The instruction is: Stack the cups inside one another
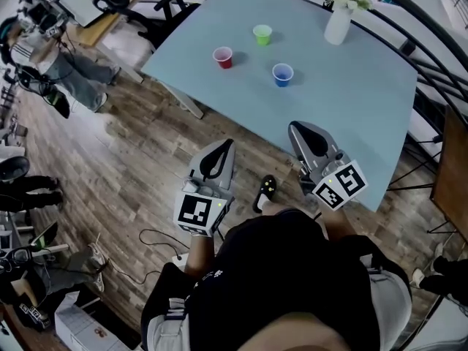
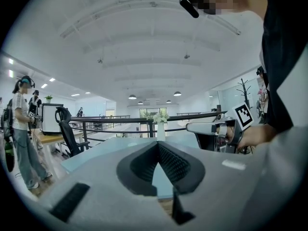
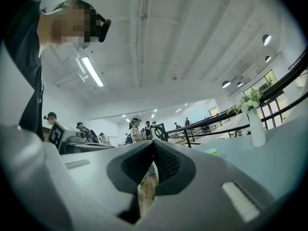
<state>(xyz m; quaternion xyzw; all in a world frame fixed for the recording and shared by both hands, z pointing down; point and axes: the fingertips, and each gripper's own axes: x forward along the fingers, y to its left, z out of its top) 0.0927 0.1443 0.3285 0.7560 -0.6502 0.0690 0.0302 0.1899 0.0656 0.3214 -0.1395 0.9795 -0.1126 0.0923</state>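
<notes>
- My left gripper (image 1: 221, 151) has its jaws pressed together on nothing, over the wooden floor (image 1: 146, 174) short of the table (image 1: 351, 115);
- My right gripper (image 1: 301, 133) is likewise closed and empty, at the table's near edge;
- The red cup (image 1: 223, 57), green cup (image 1: 262, 34) and blue cup (image 1: 282, 74) stand upright and apart on the table, none nested

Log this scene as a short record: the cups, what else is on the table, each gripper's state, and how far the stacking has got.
Cups: red cup, green cup, blue cup; all upright, apart, none nested
Surface: light blue table
Also on table: white vase with flowers
Left gripper: shut, empty, short of the cups
Right gripper: shut, empty, short of the cups
Stacking: not started
</notes>
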